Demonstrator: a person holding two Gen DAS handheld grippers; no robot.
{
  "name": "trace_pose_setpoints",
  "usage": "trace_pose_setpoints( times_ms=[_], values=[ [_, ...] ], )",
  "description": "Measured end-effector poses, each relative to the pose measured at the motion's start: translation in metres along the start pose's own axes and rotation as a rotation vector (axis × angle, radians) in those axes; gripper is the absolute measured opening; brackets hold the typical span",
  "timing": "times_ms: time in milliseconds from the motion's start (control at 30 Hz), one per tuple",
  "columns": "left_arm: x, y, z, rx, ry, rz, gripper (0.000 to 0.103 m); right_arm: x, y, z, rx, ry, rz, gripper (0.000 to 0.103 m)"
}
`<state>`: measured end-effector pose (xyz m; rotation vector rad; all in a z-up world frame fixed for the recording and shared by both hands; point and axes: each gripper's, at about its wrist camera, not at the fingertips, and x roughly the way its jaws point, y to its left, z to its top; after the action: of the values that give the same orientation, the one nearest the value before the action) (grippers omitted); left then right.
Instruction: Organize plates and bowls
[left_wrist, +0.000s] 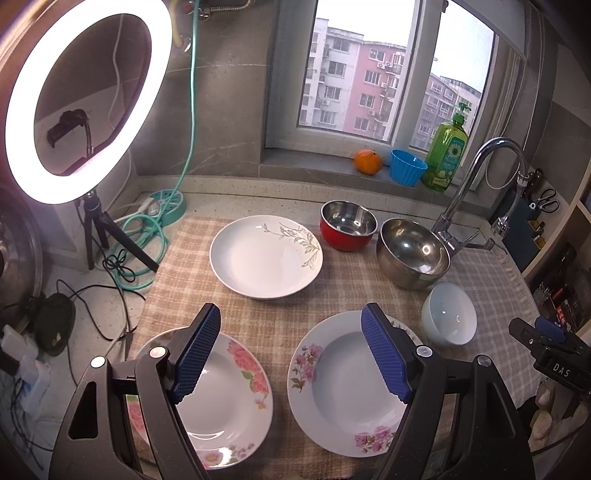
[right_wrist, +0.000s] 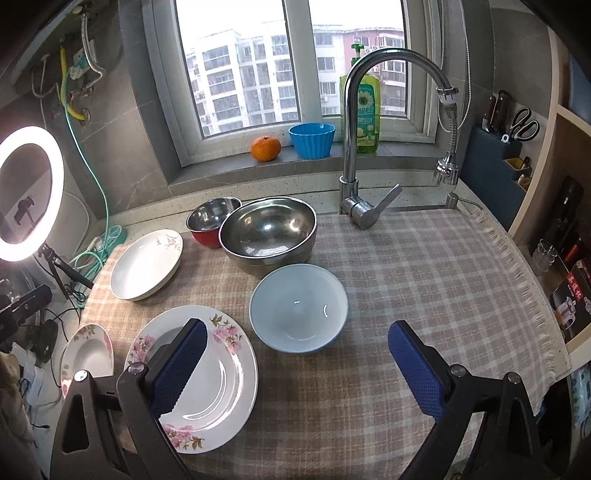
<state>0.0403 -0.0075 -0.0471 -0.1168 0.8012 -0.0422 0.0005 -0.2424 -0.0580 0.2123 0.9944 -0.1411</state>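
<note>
Checked cloth (right_wrist: 424, 266) on a counter below a window, bearing three plates and three bowls: sprig plate (left_wrist: 266, 256) at the rear, pink-rose plate (left_wrist: 229, 402) and purple-flower plate (left_wrist: 343, 391) side by side at the front, red bowl (left_wrist: 347, 225) just beside steel bowl (left_wrist: 412, 253), pale blue bowl (right_wrist: 298, 313) near the purple-flower plate's far rim. Left gripper (left_wrist: 291, 354) with jaws apart and empty above the gap between the two front plates; right gripper (right_wrist: 295, 373) likewise wide and empty, poised over the cloth just in front of the blue bowl. Surroundings: faucet (right_wrist: 369, 155) behind the steel bowl, ring light (left_wrist: 88, 99) with coiled green hose (left_wrist: 147, 236) at the left, orange (right_wrist: 265, 148), blue cup (right_wrist: 311, 140) and soap bottle (right_wrist: 364, 110) on the sill.
</note>
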Motion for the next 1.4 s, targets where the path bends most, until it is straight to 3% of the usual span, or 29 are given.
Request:
trace_pose_setpoints(
  times_ms=[133,300,600,1000,1167,1267,1400],
  values=[
    [0.009,0.0,0.0,0.011,0.017,-0.004,0.072,0.008,0.0,-0.004,0.004,0.028,0.008,0.089],
    [0.02,0.002,-0.001,0.001,0.052,-0.023,0.066,0.017,-0.003,-0.008,0.022,0.064,0.026,0.076],
    [0.046,0.012,-0.006,-0.036,0.151,-0.102,0.038,0.032,-0.011,-0.018,0.072,0.132,0.07,0.056],
    [0.084,0.014,-0.015,-0.047,0.315,-0.206,0.027,0.053,-0.025,-0.039,0.196,0.246,0.178,0.039],
    [0.1,0.015,-0.018,-0.034,0.367,-0.209,0.026,0.064,-0.027,-0.048,0.246,0.297,0.224,0.032],
    [0.109,0.017,-0.019,-0.036,0.399,-0.215,0.021,0.073,-0.029,-0.054,0.282,0.331,0.265,0.022],
    [0.124,0.025,-0.02,-0.062,0.452,-0.229,0.021,0.085,-0.031,-0.062,0.333,0.372,0.31,0.019]
  ],
)
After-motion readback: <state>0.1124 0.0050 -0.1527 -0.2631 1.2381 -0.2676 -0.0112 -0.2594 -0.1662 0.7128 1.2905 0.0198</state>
